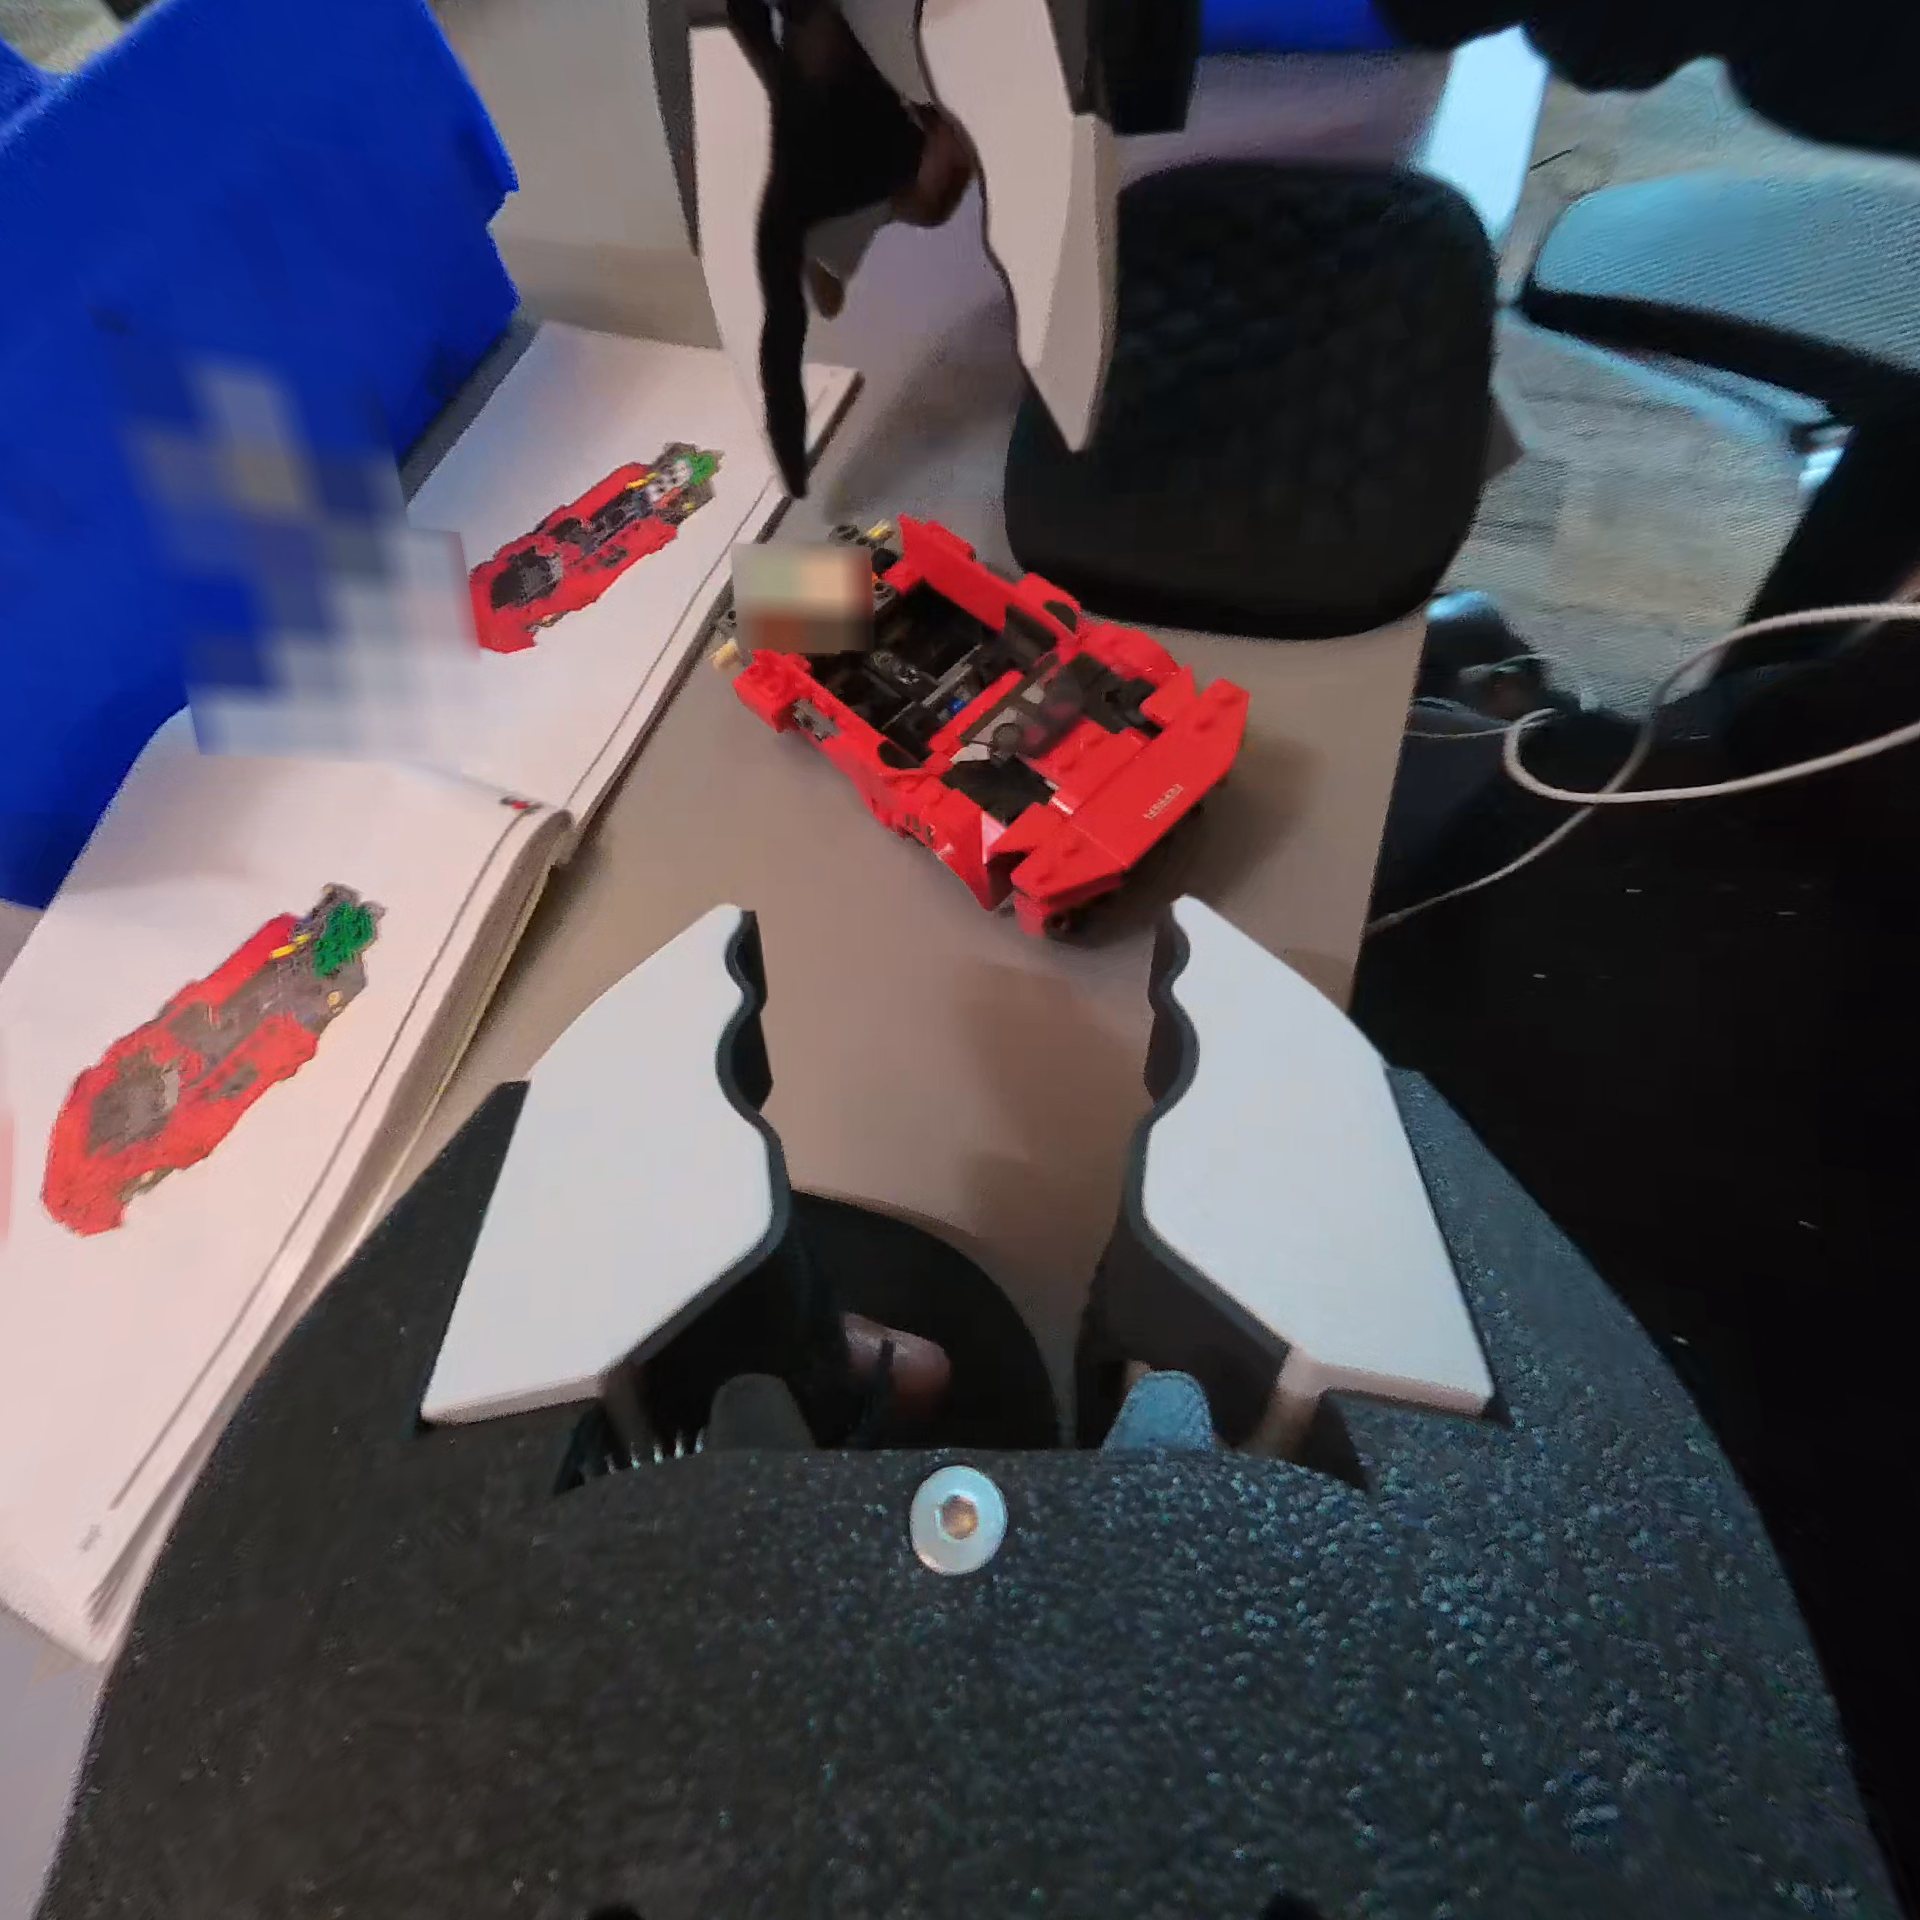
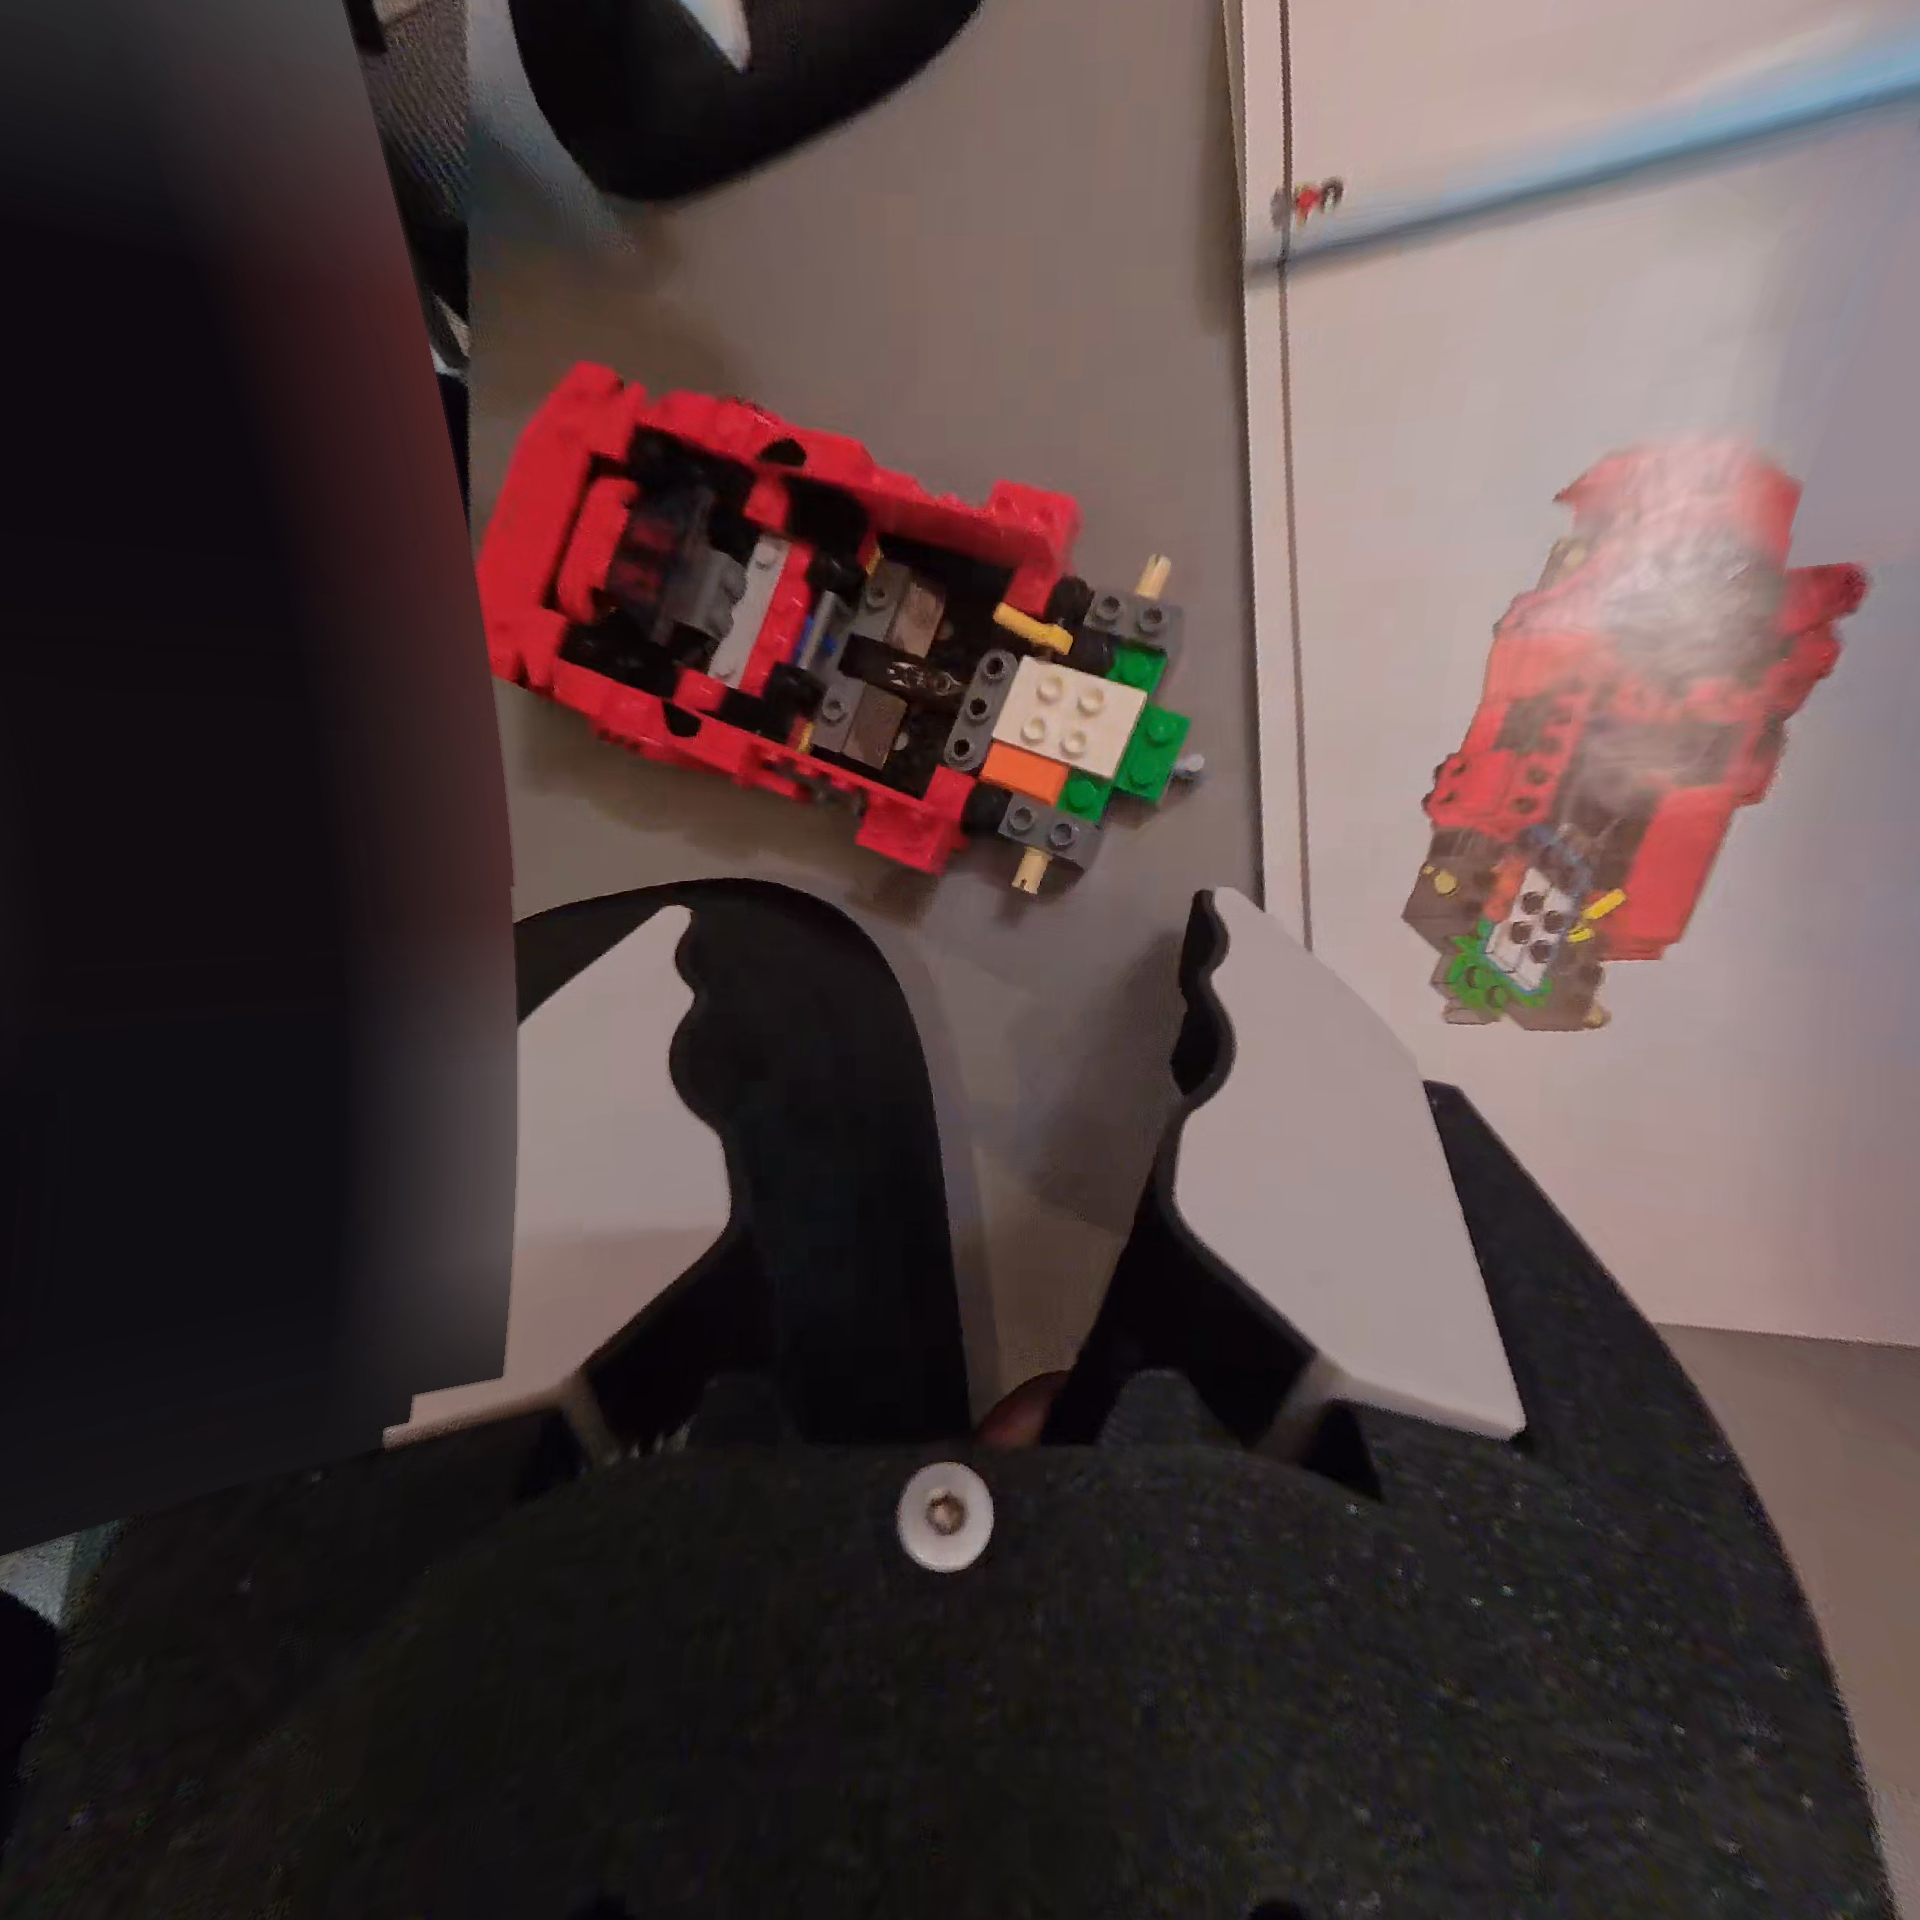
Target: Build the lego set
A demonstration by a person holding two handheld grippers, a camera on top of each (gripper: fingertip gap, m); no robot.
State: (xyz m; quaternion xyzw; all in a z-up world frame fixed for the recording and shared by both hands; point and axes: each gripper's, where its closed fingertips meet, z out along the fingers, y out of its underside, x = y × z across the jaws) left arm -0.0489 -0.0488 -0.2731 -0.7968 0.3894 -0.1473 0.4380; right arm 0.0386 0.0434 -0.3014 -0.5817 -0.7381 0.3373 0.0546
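Note:
A partly built red lego car [image 1: 997, 717] sits on the grey table [image 1: 810, 883]. In the right wrist view the car [image 2: 790, 634] shows from above, with white, orange and green bricks at its near end. My left gripper [image 1: 956, 966] is open and empty, just short of the car's nose. My right gripper [image 2: 940, 971] is open and empty, hovering above the car's brick end. It also shows in the left wrist view [image 1: 935, 457], hanging down over the far end of the car.
An open instruction booklet [image 1: 312, 935] lies left of the car, also in the right wrist view [image 2: 1579, 727]. A blue bin [image 1: 208, 312] stands behind it. A black chair seat [image 1: 1268, 416] is at the table's far edge. Cables [image 1: 1662, 727] hang to the right. My hands' fingertips stand some 15 centimeters from each other.

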